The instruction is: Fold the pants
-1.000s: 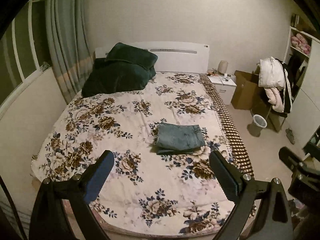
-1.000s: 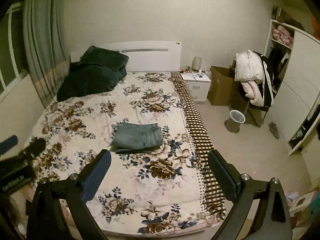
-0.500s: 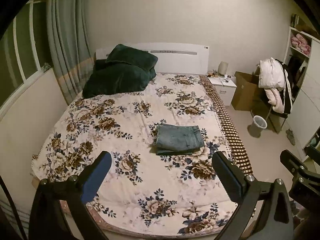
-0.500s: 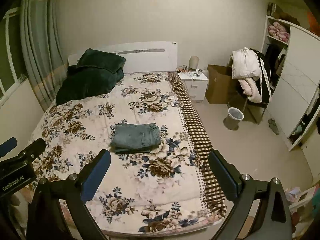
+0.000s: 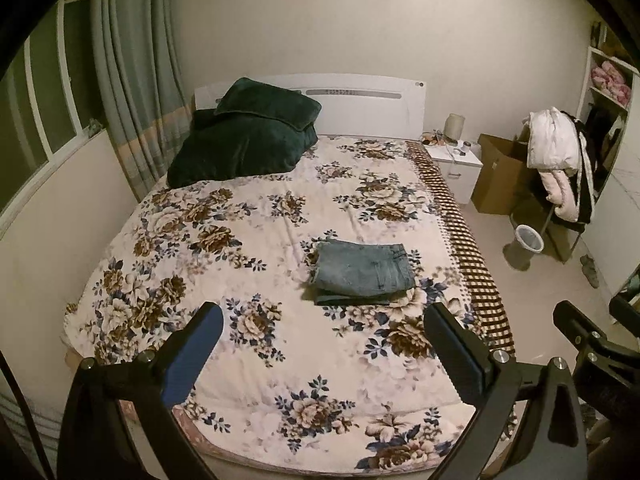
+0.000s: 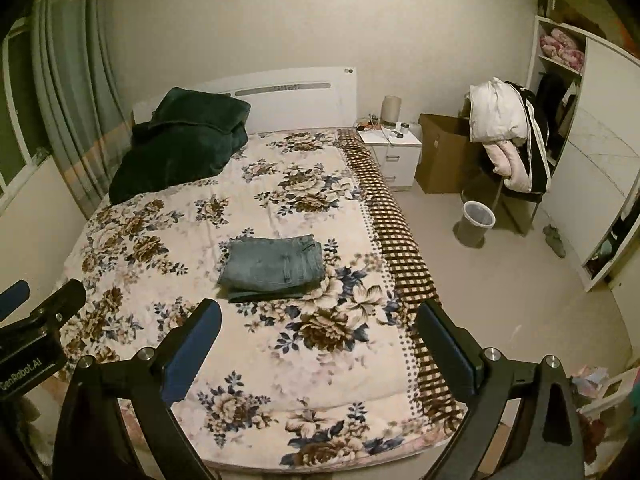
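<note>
We hold both grippers above the foot of the bed [image 5: 280, 360], well apart from the pants [image 5: 362, 272], which lie folded into a compact blue-denim stack on the floral blanket, right of the bed's middle and near the checked border strip [image 6: 400, 248]. Our left gripper [image 5: 323, 328] has its fingers spread wide with nothing between them, and our right gripper [image 6: 319, 326] is spread the same way, also empty. Nothing stands between the grippers and the pants.

Around the bed we see a dark green quilt [image 5: 248, 140] heaped against the white headboard [image 5: 360, 100], curtains [image 5: 132, 80] by the window on the left, and a white nightstand [image 6: 394, 152] carrying a lamp and small items too tiny to name. Beside it sit a cardboard box [image 6: 440, 152], a chair draped with pale jackets [image 6: 500, 120], a wastebasket [image 6: 476, 224] and a white wardrobe [image 6: 592, 140].

The pants' lower layers are hidden under the top fold. The wardrobe's shelves are cut off at the frame edge.
</note>
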A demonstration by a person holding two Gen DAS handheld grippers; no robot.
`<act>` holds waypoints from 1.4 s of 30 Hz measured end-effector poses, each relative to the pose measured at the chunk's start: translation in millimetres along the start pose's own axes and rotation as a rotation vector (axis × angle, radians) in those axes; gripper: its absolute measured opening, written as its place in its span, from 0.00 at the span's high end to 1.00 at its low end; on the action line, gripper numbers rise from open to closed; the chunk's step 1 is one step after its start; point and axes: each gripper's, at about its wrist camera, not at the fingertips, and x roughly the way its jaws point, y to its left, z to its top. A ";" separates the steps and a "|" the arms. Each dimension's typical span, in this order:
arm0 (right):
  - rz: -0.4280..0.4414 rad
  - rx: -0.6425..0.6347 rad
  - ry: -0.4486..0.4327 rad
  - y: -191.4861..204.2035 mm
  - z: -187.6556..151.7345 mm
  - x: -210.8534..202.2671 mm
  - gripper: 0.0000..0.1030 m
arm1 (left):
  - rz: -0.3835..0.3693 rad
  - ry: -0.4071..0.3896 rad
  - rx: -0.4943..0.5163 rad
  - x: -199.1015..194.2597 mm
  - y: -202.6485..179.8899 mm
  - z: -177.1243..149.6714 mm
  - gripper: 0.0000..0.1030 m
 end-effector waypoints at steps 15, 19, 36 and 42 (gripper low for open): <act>-0.024 -0.045 -0.001 -2.4 21.6 96.6 0.03 | 0.066 0.013 0.020 66.1 -21.3 8.4 0.00; -0.027 -0.052 0.000 -3.5 21.4 103.6 0.03 | 0.065 0.017 0.017 70.5 -23.6 9.9 0.00; -0.024 -0.055 -0.001 -6.4 13.1 104.0 0.03 | 0.059 0.016 0.013 75.8 -26.6 13.4 0.00; -0.025 -0.052 -0.009 -3.1 10.0 100.0 0.03 | 0.059 0.011 0.012 75.4 -27.7 13.1 0.00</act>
